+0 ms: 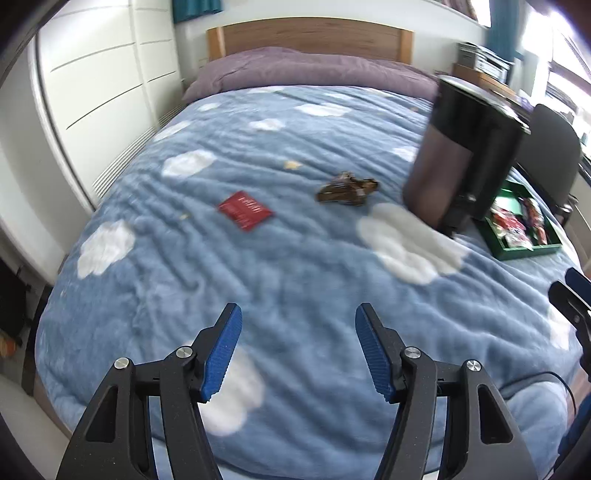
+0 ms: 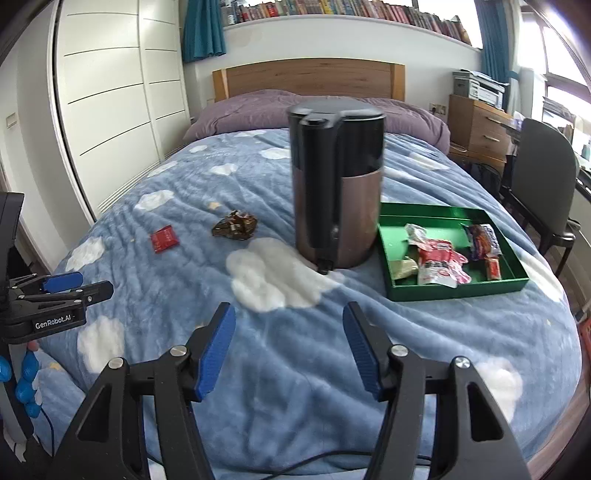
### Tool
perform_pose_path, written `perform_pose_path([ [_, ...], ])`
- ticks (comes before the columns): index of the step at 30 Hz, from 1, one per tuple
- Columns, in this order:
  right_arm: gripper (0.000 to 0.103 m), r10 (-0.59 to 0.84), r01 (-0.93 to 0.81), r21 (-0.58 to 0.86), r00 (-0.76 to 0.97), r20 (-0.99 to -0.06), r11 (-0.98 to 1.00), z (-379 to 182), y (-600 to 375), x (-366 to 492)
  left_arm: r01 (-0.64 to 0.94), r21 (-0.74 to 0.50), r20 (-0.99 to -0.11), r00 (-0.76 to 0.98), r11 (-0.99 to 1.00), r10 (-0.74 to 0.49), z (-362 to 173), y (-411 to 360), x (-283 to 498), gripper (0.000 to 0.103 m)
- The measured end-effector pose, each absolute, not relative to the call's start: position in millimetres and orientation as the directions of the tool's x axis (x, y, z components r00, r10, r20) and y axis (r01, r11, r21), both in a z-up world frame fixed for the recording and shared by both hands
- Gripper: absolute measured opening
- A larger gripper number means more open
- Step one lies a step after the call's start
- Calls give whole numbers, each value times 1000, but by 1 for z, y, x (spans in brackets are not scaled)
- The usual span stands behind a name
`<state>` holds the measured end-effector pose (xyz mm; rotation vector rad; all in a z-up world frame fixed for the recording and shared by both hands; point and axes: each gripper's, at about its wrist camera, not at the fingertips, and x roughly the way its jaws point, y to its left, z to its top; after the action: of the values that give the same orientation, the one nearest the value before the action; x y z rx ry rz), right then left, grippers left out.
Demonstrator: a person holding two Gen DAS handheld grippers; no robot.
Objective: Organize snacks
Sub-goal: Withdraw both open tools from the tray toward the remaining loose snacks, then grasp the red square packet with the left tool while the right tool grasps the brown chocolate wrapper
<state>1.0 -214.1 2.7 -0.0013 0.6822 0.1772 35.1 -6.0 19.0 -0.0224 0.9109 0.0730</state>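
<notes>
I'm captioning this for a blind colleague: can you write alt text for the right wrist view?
An open right gripper hovers empty over a cloud-print blue blanket. Ahead stands a dark kettle, with a green tray of snacks to its right and a red packet and brown wrapper to its left.

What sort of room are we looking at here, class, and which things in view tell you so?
Most likely a bedroom. A bed with a wooden headboard and a cloud-patterned blue blanket fills the view, white wardrobe doors stand beside it, and a shelf of books runs along the wall above.
</notes>
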Motion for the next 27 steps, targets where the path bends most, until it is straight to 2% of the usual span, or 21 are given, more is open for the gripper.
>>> perform_pose_path([
  [10,99,201,-234,36,734,-648,972,2,-175,21,-196,6,-820,560,981,117,-1,52,42,58],
  [13,103,218,-259,35,728,-650,965,3,-167,28,-224,0,-823,554,975,128,-4,70,45,58],
  [27,103,304,-390,32,659,-688,920,-16,-120,88,-295,-67,-857,507,953,96,-22,111,88,60],
])
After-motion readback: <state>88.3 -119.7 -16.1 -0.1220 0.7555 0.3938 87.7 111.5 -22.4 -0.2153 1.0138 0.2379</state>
